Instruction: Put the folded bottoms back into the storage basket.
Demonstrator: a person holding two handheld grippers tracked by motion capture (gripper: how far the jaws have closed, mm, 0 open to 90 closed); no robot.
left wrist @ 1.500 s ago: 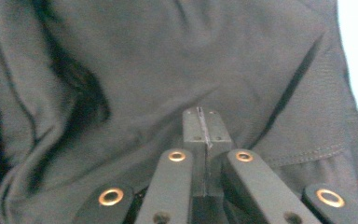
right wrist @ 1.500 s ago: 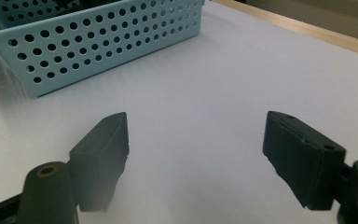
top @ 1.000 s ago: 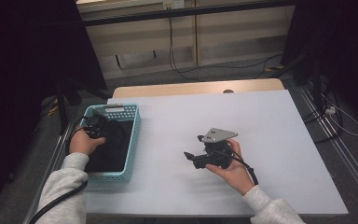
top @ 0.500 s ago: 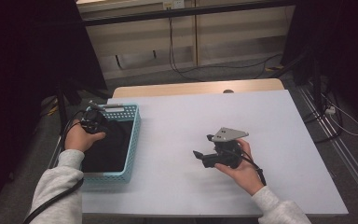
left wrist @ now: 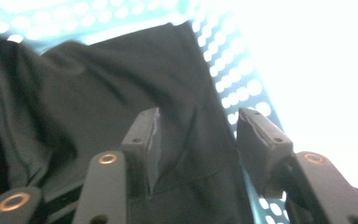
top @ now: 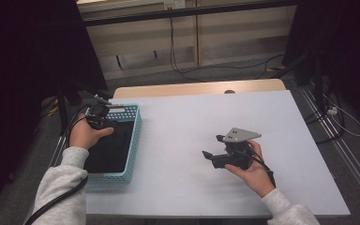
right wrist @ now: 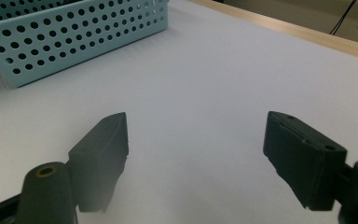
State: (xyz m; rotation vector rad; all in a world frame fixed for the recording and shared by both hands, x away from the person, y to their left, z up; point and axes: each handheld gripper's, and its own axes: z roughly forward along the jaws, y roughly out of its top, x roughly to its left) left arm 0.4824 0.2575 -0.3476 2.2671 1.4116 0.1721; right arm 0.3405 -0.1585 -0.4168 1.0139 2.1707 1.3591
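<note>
Directly below the left gripper, whose jaws have just been opening and grip nothing, black cloth lies inside the blue basket; the right gripper stands apart, farther off.

The desk surface between the blue basket and the right hand-held gripper lies bare, permitting passage. The basket's perforated walls enclose dark cloth, obstructing level approach at the desk's left edge.
</note>
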